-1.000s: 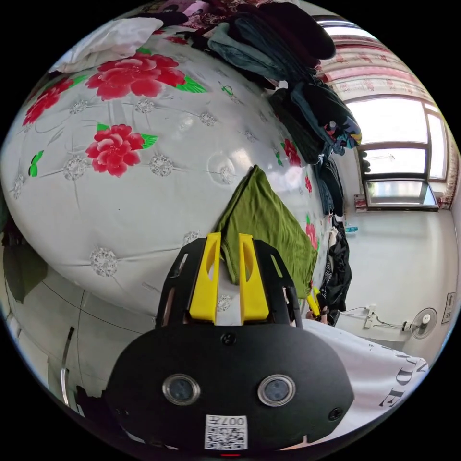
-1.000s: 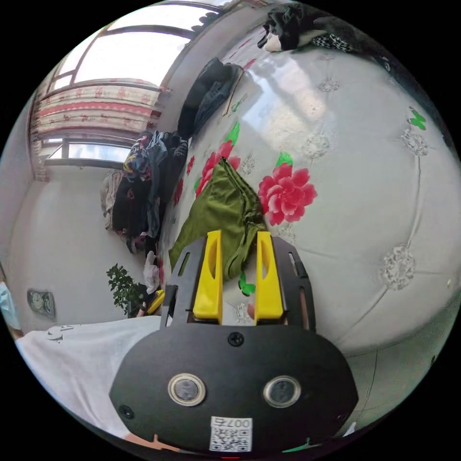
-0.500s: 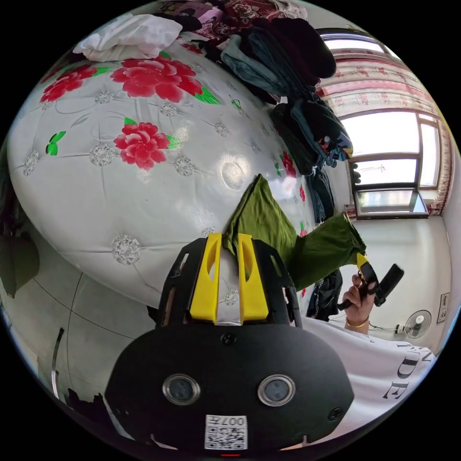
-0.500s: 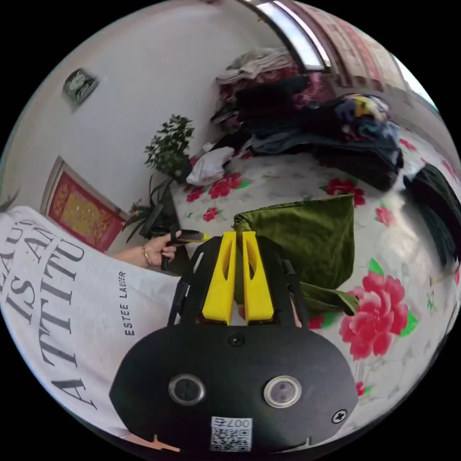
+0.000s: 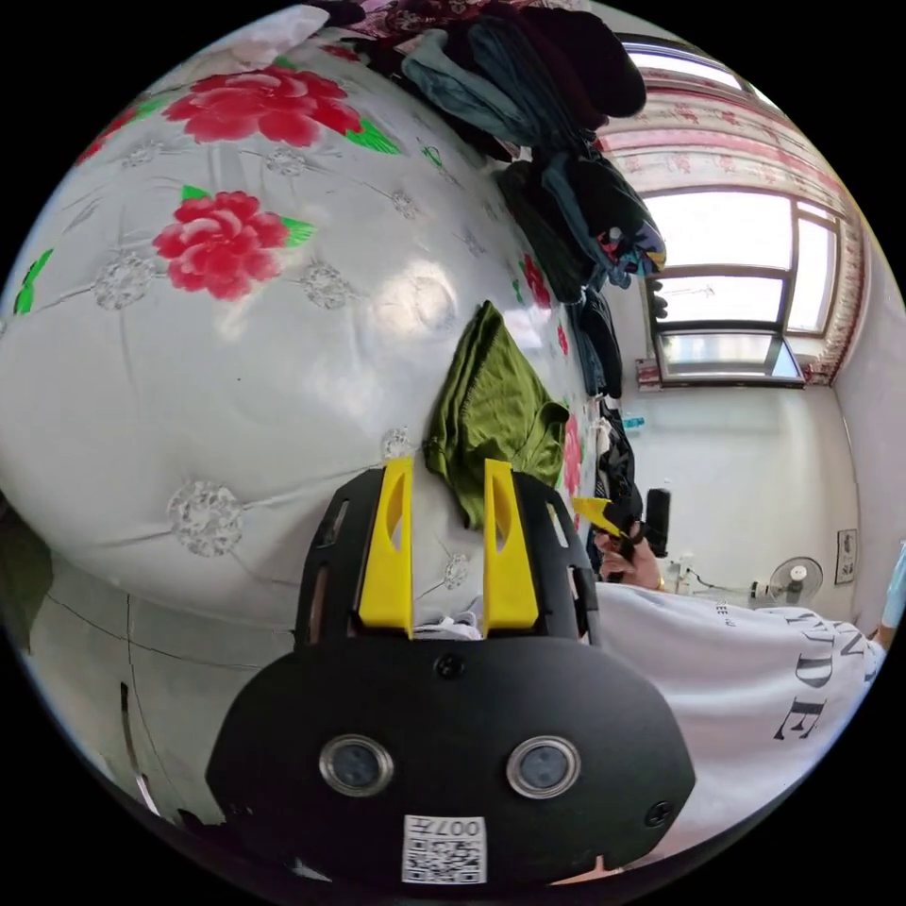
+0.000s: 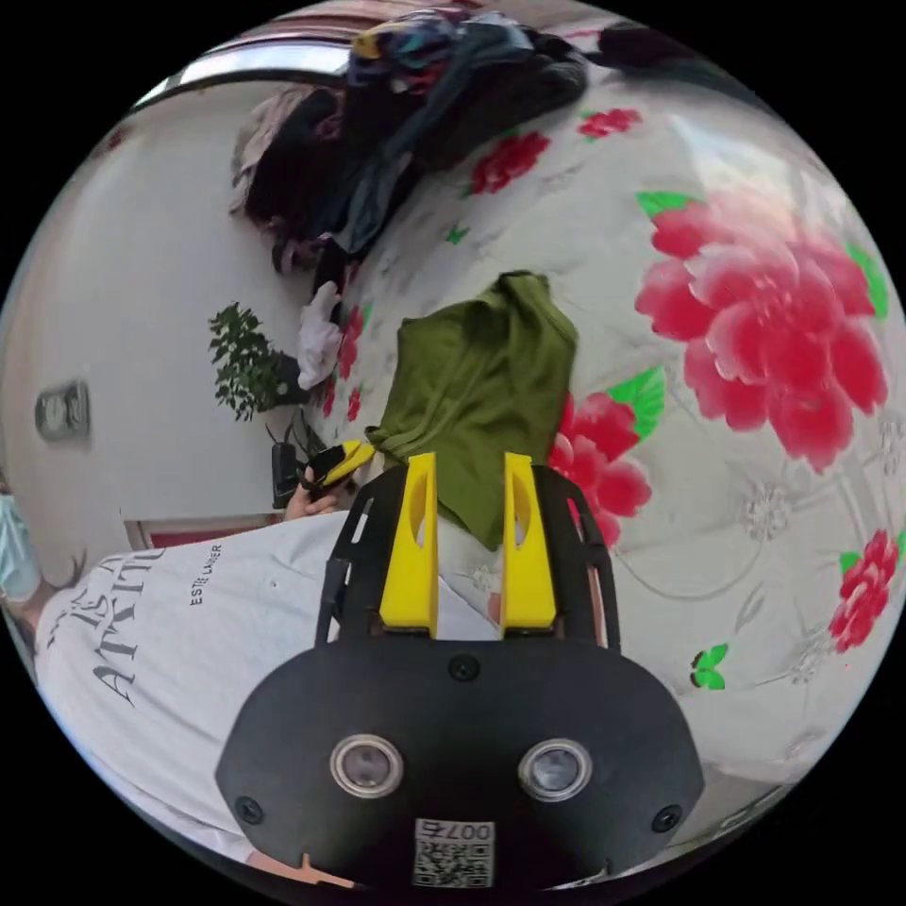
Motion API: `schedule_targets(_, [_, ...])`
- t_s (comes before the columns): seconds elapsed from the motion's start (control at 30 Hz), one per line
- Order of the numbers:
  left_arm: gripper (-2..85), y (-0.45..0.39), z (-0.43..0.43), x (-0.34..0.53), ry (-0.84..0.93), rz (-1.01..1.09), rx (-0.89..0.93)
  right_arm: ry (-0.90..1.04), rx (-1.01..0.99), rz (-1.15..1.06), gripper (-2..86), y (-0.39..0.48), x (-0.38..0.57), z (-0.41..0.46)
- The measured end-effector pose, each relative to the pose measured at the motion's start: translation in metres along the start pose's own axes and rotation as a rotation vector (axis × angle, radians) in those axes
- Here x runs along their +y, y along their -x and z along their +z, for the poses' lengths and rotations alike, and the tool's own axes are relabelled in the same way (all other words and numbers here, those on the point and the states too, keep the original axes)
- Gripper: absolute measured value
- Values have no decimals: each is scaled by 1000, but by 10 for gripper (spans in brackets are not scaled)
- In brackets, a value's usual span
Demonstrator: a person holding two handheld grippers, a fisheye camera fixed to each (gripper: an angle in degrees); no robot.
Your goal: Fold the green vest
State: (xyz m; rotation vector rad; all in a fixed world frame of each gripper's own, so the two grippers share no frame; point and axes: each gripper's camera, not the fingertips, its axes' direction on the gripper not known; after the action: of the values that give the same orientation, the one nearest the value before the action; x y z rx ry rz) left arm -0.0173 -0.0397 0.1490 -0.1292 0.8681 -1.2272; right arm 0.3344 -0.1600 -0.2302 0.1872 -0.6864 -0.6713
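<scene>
Green vest lying on the bed, on the flowered cover near its front edge, gathered into a compact, roughly folded bundle. Same bundle in the right gripper view: several layers stacked, edges uneven, one corner trailing toward the jaws.

Left hand-held gripper: jaws apart, a loose tip of cloth hanging between them but not pinched. Released. Right hand-held gripper: jaws apart as well, poised over the near edge of the vest, nothing clamped.

Pile of dark clothes heaped at the far side of the bed, well apart from the vest.

Judged progress: main folds apparently done, vest laid down and let go. Possibly left: squaring the ragged edges and tucking the trailing corner.
</scene>
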Motion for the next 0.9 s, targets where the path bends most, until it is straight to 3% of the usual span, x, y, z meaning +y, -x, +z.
schedule_targets(0.2, [143, -10, 28, -24, 111, 125, 44, 60, -132, 86, 72, -31, 11, 41])
schedule_targets(0.4, [26, -9, 48, -35, 171, 131, -25, 107, -254, 35, 52, -26, -1, 52])
schedule_targets(0.57, [8, -60, 47, -60, 104, 216, 129, -83, -451, 26, 50, -22, -12, -7])
schedule_targets(0.7, [8, -119, 73, -115, 112, 293, 237, -191, -480, -32, 65, -17, -48, -68])
schedule_targets(0.9, [10, -288, 124, -242, 60, 532, 393, -482, -433, -239, 81, 22, -124, -225])
